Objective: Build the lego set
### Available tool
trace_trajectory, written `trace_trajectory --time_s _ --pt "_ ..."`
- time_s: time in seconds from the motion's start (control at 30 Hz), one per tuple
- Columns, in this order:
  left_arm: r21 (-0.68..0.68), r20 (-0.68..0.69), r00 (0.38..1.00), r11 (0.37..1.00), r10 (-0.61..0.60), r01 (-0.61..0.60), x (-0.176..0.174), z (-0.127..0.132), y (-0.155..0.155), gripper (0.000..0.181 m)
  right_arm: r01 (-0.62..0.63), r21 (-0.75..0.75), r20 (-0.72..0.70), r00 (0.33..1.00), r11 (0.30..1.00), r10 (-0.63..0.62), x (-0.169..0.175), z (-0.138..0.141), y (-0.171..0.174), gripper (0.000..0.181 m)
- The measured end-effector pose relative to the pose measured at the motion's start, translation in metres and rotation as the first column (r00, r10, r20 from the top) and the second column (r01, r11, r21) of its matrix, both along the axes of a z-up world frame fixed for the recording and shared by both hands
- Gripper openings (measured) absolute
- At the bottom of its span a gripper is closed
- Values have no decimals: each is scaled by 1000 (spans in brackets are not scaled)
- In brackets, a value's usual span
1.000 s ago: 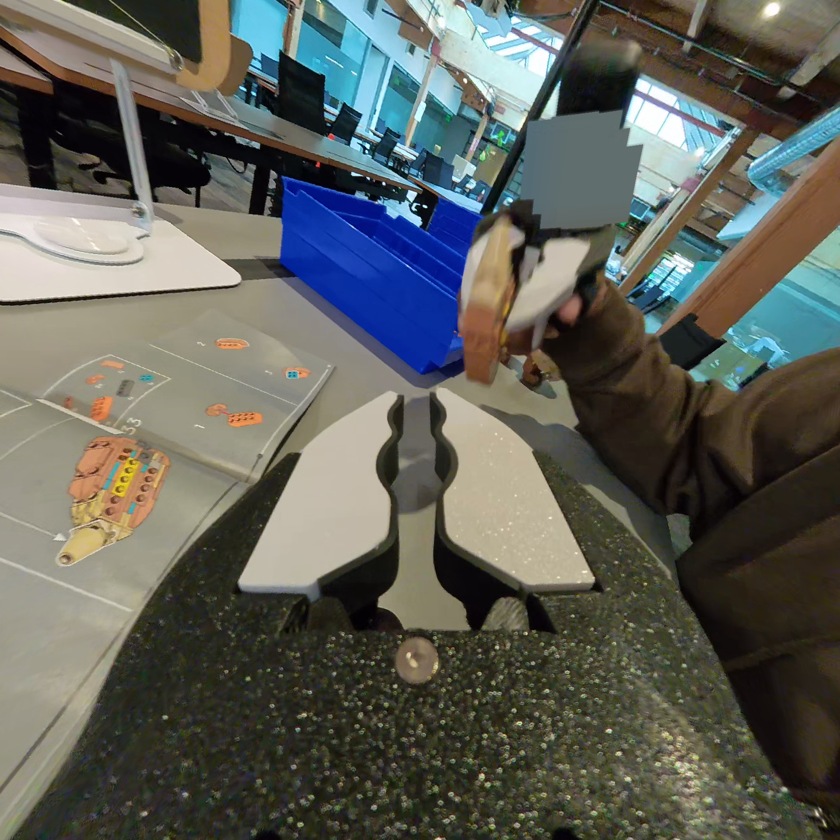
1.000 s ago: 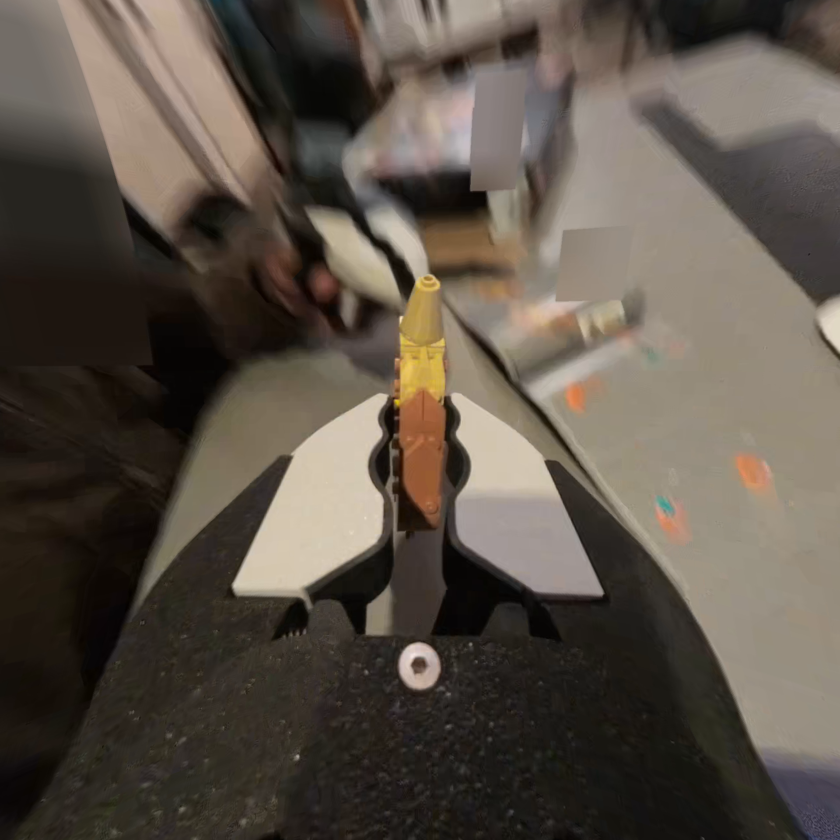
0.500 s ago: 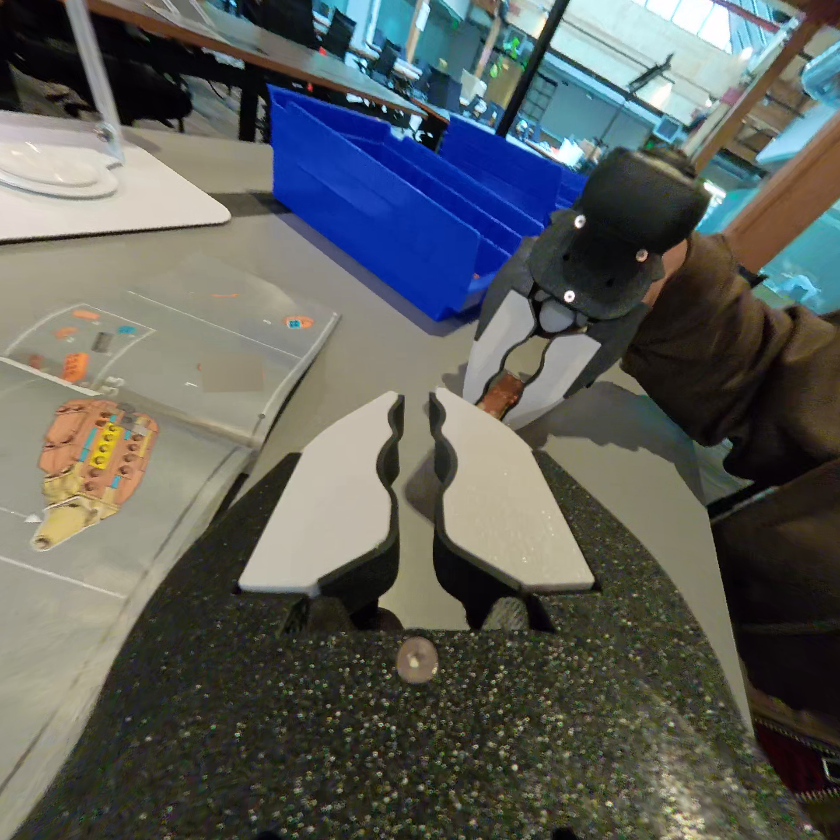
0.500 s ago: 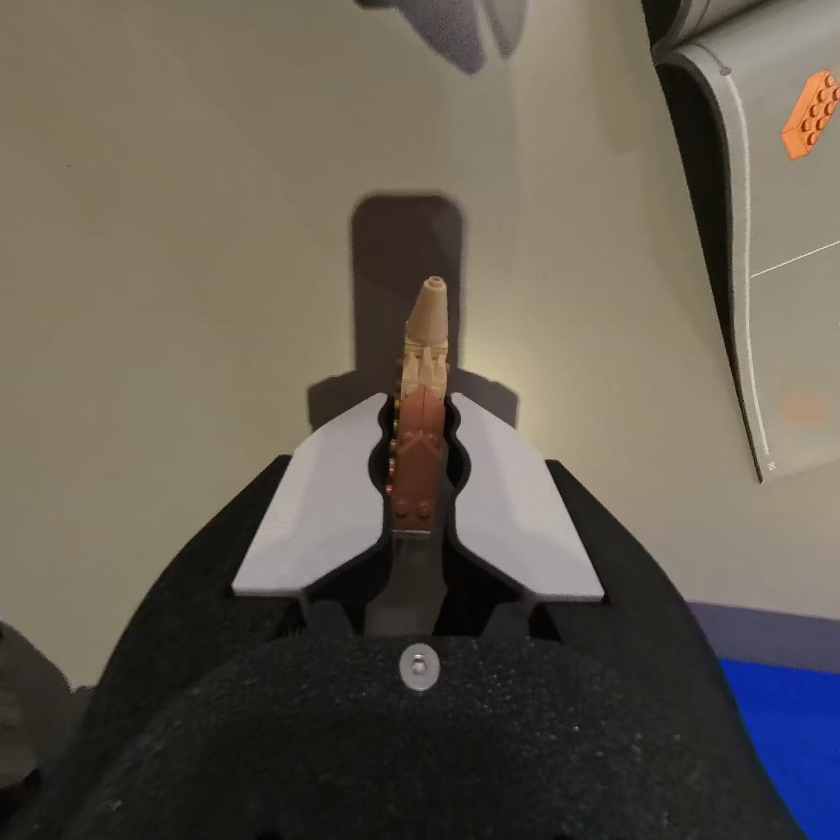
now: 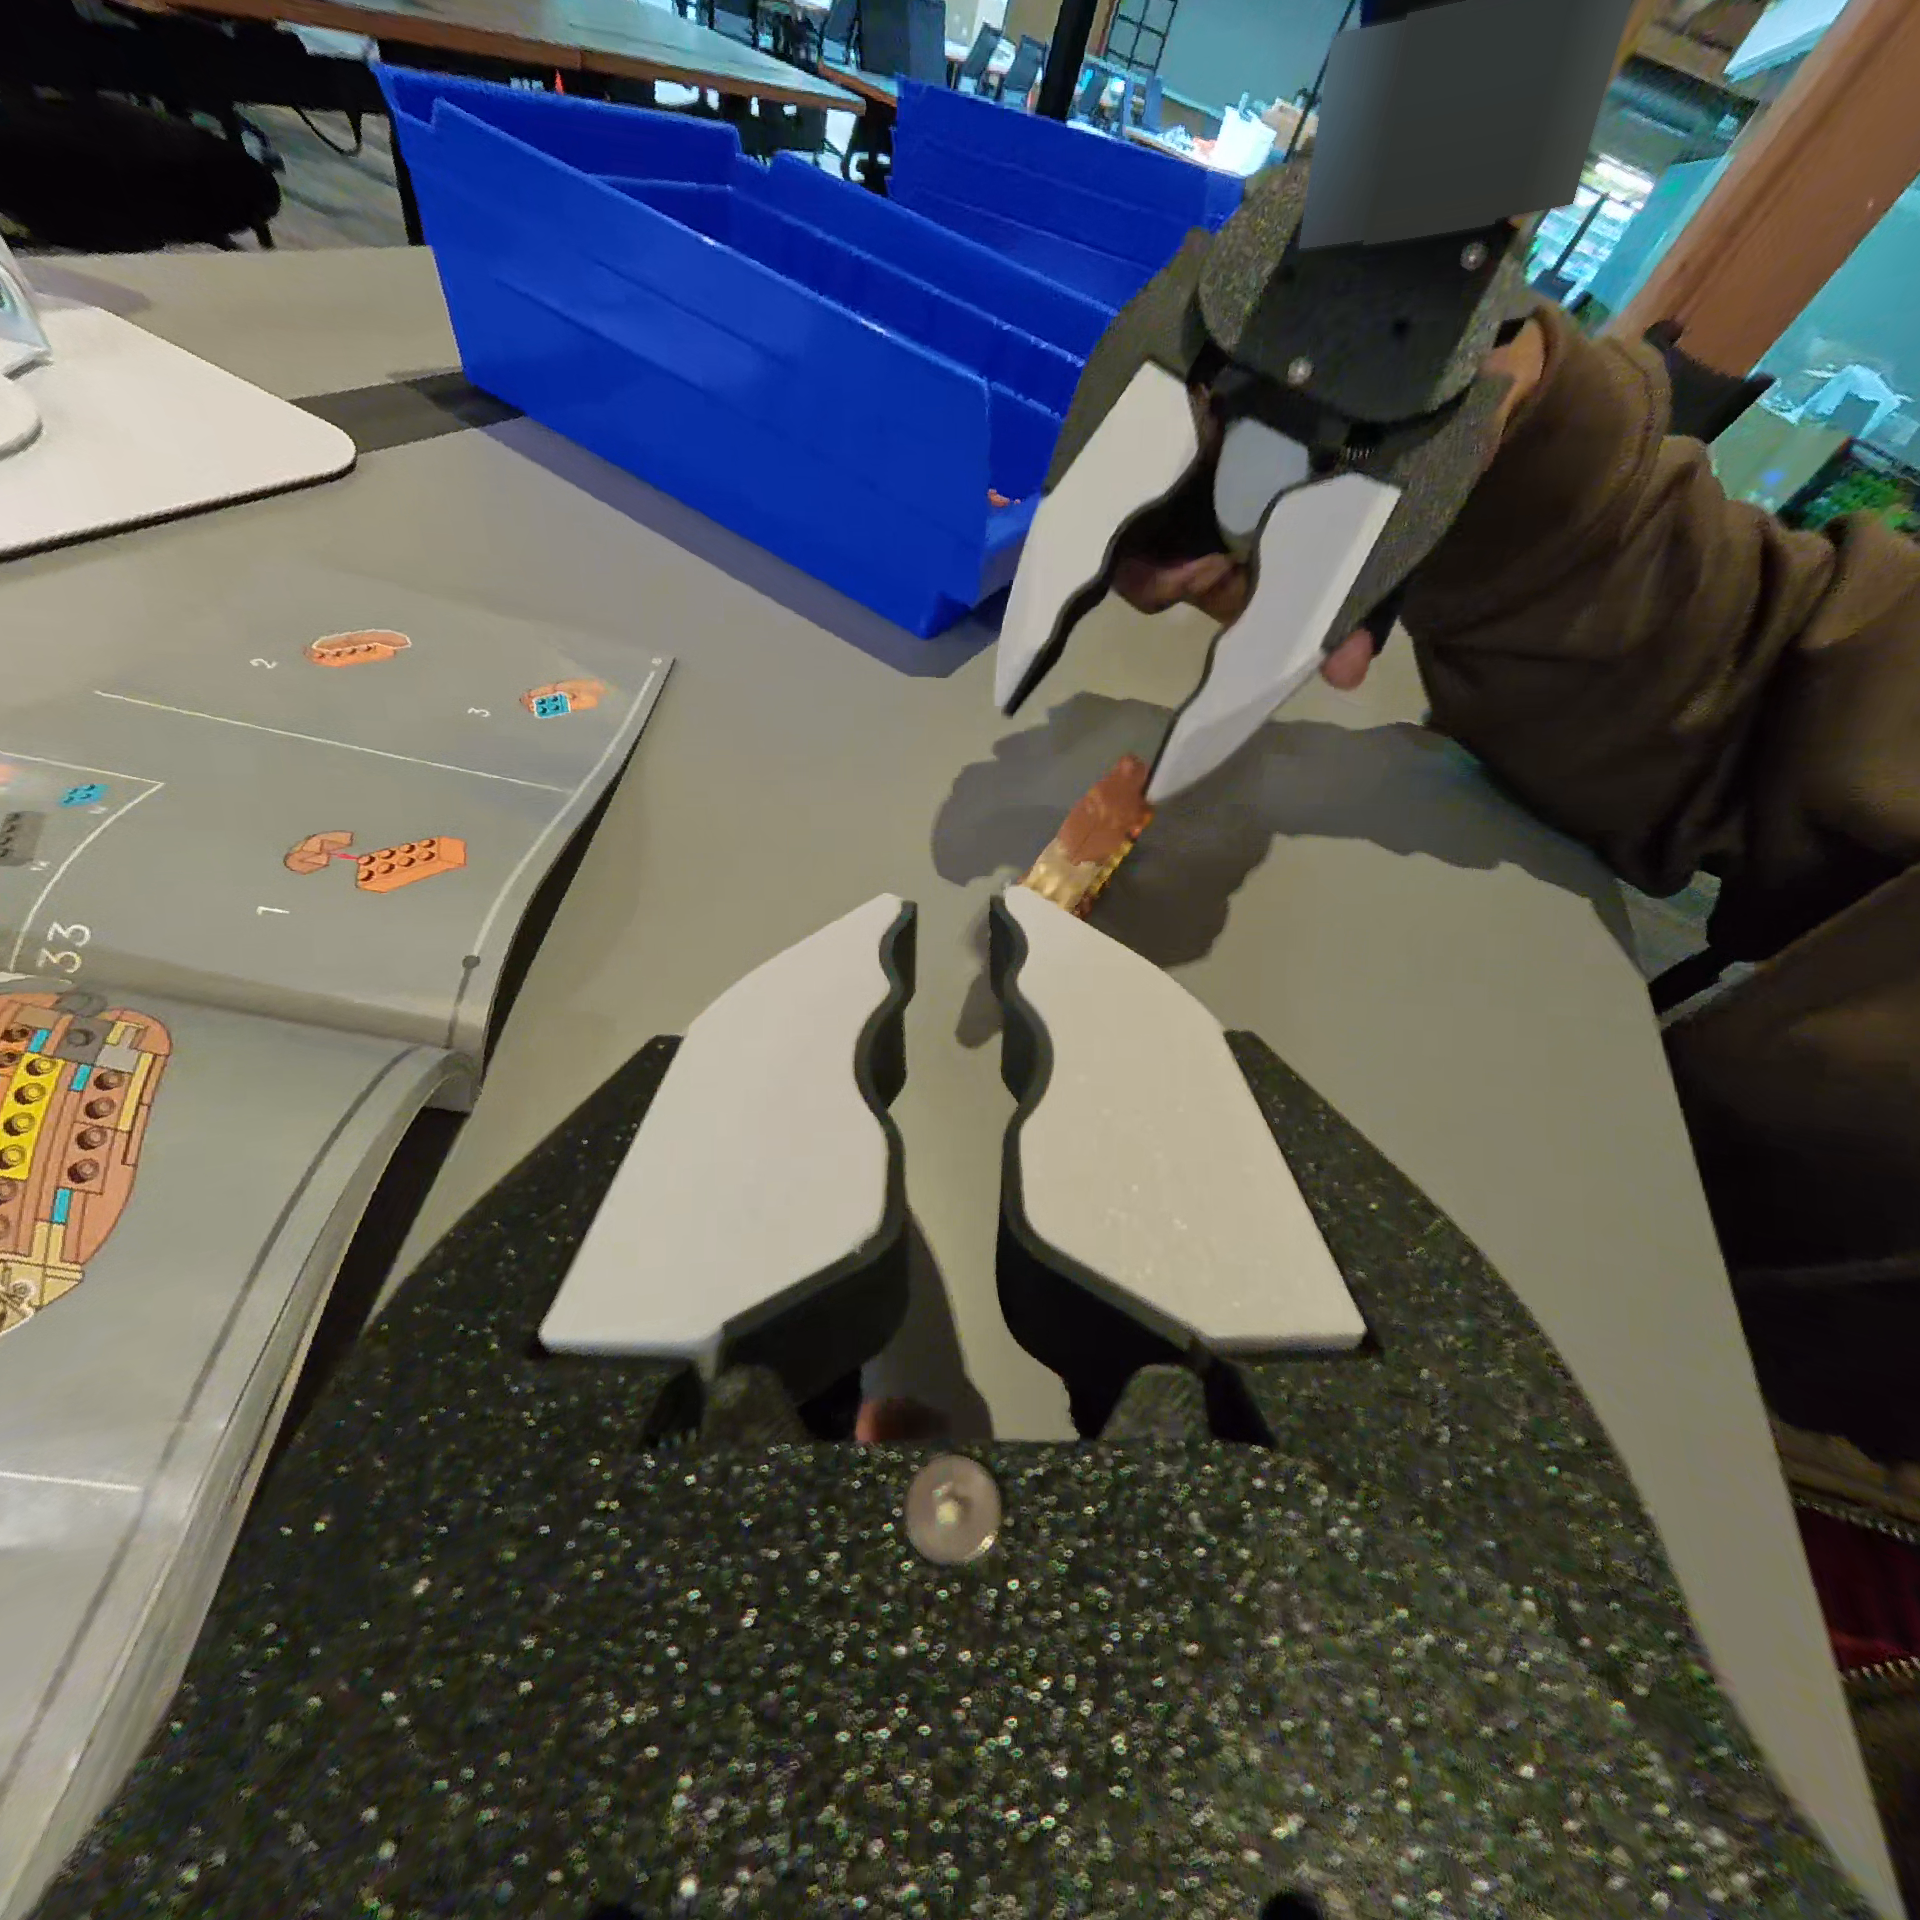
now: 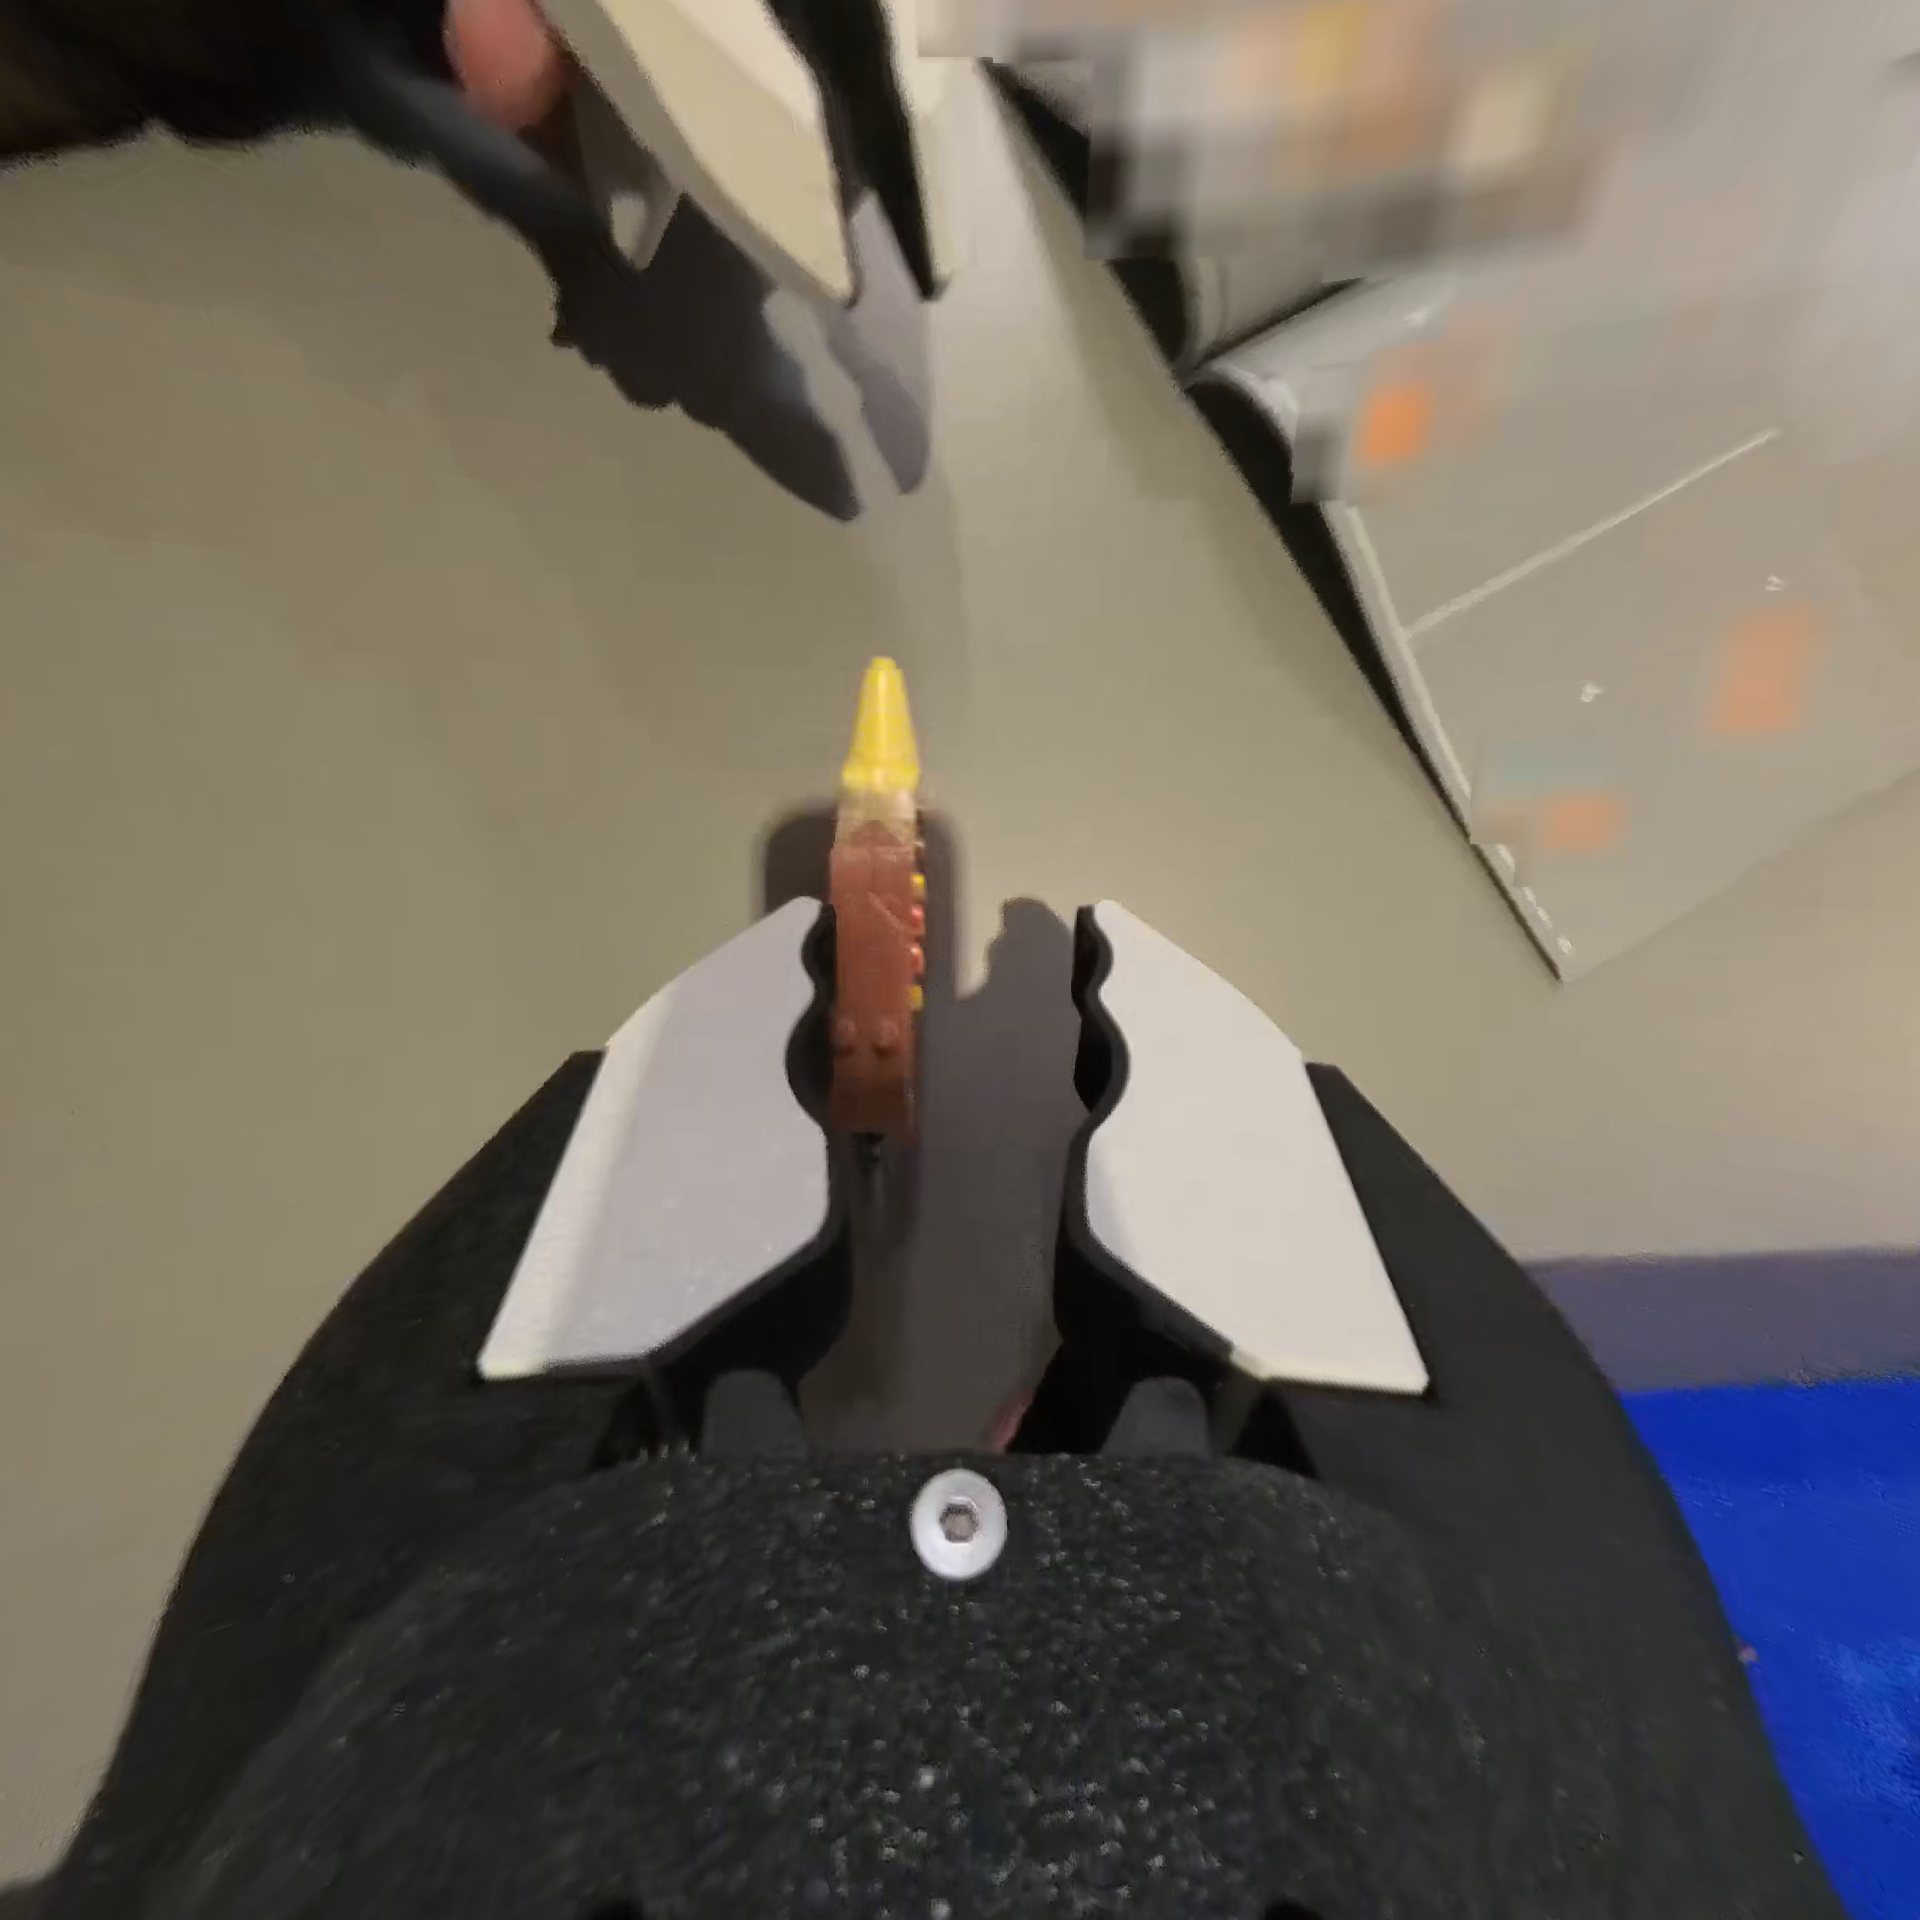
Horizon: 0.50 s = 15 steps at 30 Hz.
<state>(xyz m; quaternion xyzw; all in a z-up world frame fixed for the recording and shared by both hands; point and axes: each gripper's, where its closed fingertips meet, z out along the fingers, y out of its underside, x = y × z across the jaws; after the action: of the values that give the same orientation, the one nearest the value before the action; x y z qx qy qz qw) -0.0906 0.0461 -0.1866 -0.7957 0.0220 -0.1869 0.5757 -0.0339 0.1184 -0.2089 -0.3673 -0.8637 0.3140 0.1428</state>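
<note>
The brown lego model point(image 6: 876, 987) with a yellow cone tip stands on edge on the grey table point(image 6: 416, 727). It sits between my right gripper's point(image 6: 951, 914) spread jaws. It lies against the left pad point(image 6: 717, 1101), and a clear gap separates it from the right pad, so the gripper is open. In the left wrist view the right gripper point(image 5: 1081, 750) points down over the model point(image 5: 1091, 842) on the table. My left gripper point(image 5: 951, 914) is slightly open and empty, just short of the model's near end. It also shows at the top of the right wrist view point(image 6: 878, 286).
An open instruction booklet point(image 5: 312, 831) lies to the left and also shows in the right wrist view point(image 6: 1558, 520). Blue bins point(image 5: 727, 343) stand behind. A white pad point(image 5: 135, 447) is at the far left. A person's brown sleeve point(image 5: 1662, 623) reaches in from the right. Left tips to right tips: about 10 cm.
My right gripper brought the model down to the table and opened its jaws, so the pads no longer clamp it. My left gripper stayed empty and moved closer to the model.
</note>
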Motion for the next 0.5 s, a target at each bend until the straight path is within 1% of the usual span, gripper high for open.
trace_trajectory --time_s 0.13,0.27,0.37,0.5 --pt "53 -56 998 999 7 -4 3 3 2 16 103 -159 -147 981 982 -127 12 16 25 40" --pt "82 -122 992 997 21 -11 4 1 7 17 209 -263 -236 932 942 -273 19 20 52 29" --pt "85 -122 992 996 29 -19 3 -2 9 19 222 -305 -262 915 926 -306 22 21 59 25" --pt "140 -51 997 989 53 -45 -2 6 13 21 233 -307 -274 907 923 -321 19 12 60 23"
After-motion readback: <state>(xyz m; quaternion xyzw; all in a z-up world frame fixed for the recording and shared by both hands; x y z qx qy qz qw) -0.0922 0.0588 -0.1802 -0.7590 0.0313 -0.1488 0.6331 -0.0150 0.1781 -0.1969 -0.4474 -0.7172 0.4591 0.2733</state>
